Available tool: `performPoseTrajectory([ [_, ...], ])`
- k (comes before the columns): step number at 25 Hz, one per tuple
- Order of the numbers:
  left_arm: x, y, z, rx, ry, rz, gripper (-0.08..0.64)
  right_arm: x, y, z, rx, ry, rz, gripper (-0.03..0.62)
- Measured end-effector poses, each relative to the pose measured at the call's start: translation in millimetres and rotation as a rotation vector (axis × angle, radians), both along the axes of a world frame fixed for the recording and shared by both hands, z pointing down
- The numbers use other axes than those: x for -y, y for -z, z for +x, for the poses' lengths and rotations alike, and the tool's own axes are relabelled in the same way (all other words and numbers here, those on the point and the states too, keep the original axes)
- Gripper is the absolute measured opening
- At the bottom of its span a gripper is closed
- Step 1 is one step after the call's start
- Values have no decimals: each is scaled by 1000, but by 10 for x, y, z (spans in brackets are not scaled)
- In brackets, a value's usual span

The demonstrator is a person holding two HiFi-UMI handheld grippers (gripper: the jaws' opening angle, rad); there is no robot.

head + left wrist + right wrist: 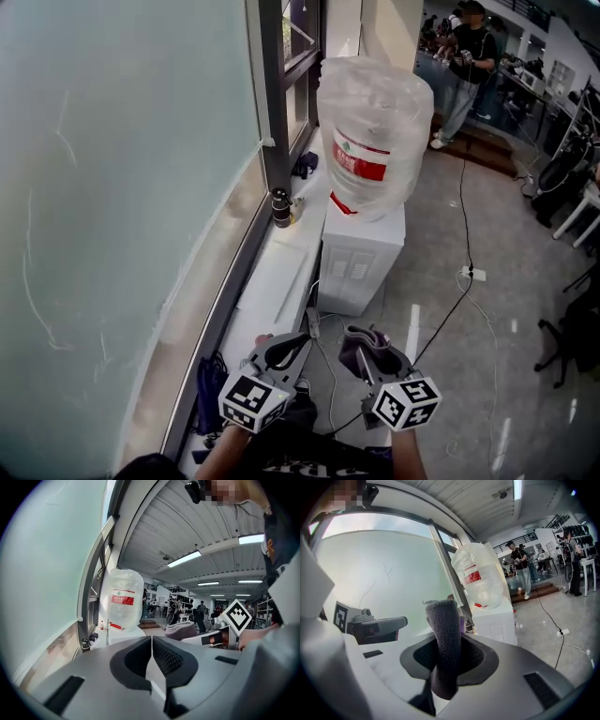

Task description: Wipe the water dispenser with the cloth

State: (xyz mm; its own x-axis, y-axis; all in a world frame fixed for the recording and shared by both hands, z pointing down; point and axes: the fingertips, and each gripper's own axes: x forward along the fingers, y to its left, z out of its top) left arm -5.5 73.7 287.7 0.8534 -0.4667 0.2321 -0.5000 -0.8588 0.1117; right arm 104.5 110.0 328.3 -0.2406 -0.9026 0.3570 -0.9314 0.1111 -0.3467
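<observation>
Cloth held in my right jaws, dispenser well ahead

My right gripper (445, 654) had its jaws clamped on the dark fleece cloth (444, 639), which stuck up past them. My left gripper (151, 643) had its jaws pressed together with nothing between them. The white water dispenser (361, 264) stood on the floor by the window ledge, well apart from both grippers. It carried a large bottle (375, 122) wrapped in clear film. I couldn't tell how much water the bottle held.
</observation>
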Motion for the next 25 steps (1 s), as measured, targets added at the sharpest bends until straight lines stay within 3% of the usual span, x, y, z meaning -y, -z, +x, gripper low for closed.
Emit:
performPoseTrajectory([
  [10, 885, -217, -95, 4, -57, -20, 20, 875, -131, -53, -36, -47, -46, 104],
  [25, 1085, -334, 22, -35, -125, -30, 20, 1402, -78, 159, -248, -49, -46, 104],
])
